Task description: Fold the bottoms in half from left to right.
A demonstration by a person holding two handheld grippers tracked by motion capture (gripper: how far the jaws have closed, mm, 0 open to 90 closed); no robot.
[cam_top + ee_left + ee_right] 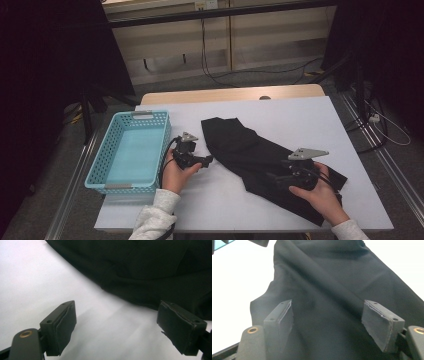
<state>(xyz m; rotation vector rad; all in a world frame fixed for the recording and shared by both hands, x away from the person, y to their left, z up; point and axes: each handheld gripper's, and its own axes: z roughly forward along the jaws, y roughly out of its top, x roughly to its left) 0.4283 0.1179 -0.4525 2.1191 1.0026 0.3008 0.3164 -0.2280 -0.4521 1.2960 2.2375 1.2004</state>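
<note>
Table (300, 115), white top: largest item on it is the black garment (260, 155), lying partly folded in a long band from about 11 o'clock down to 5 o'clock across the table's middle and right half. It is on the table surface, well apart from the inside of the basket.

Blue basket (100, 170) at 9 o'clock, near the left edge. Nothing seen in it.

Right gripper (280, 179) at 5 o'clock, over the lower end of the garment. In the right gripper view the jaws stand wide apart with the cloth (332, 290) spread beneath and between them; the pads do not press on it. No grip.

Left gripper (207, 160) at 8 o'clock, between basket and garment, pointing at the cloth's near edge. In the left gripper view its jaws are open over bare white table, the garment edge (140, 277) just ahead, not touched.

Judgement: folding looks part done, since the cloth lies doubled and narrow but long and loose. Left to do, probably: further folds to shorten it, then transfer into the basket. Neither step is in hand yet.
</note>
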